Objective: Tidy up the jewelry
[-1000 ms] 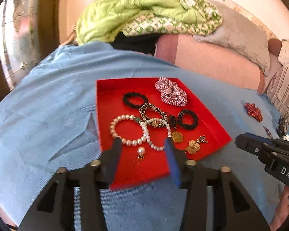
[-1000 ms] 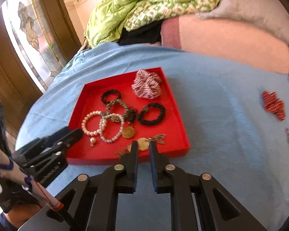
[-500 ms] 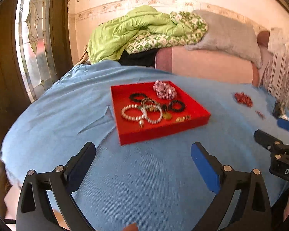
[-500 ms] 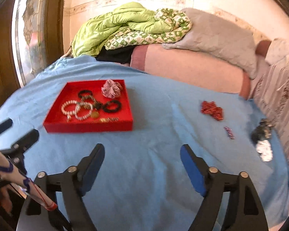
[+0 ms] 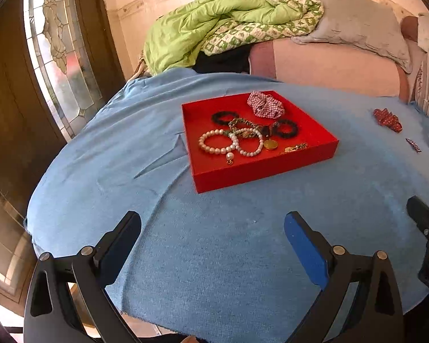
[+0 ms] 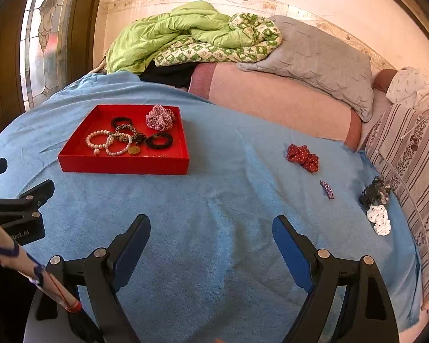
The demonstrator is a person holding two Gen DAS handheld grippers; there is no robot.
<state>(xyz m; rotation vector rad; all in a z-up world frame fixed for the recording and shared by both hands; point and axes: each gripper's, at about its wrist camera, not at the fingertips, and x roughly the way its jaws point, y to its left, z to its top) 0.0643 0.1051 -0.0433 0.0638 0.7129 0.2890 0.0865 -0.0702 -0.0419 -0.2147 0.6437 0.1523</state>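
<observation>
A red tray [image 5: 266, 168] [image 6: 123, 164] sits on the blue cloth. It holds pearl bracelets [image 5: 214, 143] [image 6: 95, 140], black hair ties [image 5: 284, 128] [image 6: 158, 140], a checked scrunchie [image 5: 264, 104] [image 6: 160, 117], a gold pendant [image 5: 271, 144] and a gold brooch [image 5: 296, 147]. My left gripper [image 5: 213, 230] is wide open and empty, well short of the tray. My right gripper [image 6: 211, 233] is wide open and empty, to the right of the tray. Loose on the cloth lie a red scrunchie [image 6: 303, 157] [image 5: 387, 117], a small purple clip [image 6: 327, 189], a black clip [image 6: 374, 193] and a white scrunchie [image 6: 380, 218].
The blue cloth [image 5: 243, 257] covers a bed. A green quilt [image 5: 214, 25], a grey pillow [image 6: 320, 57] and a pink bolster [image 6: 271, 100] lie at the back. A stained-glass door [image 5: 60, 45] stands at the left, a striped cushion [image 6: 414, 154] at the right.
Both grippers have pulled back from the tray's front edge and opened wide. The right one, shut a second ago, left the gold brooch in the tray.
</observation>
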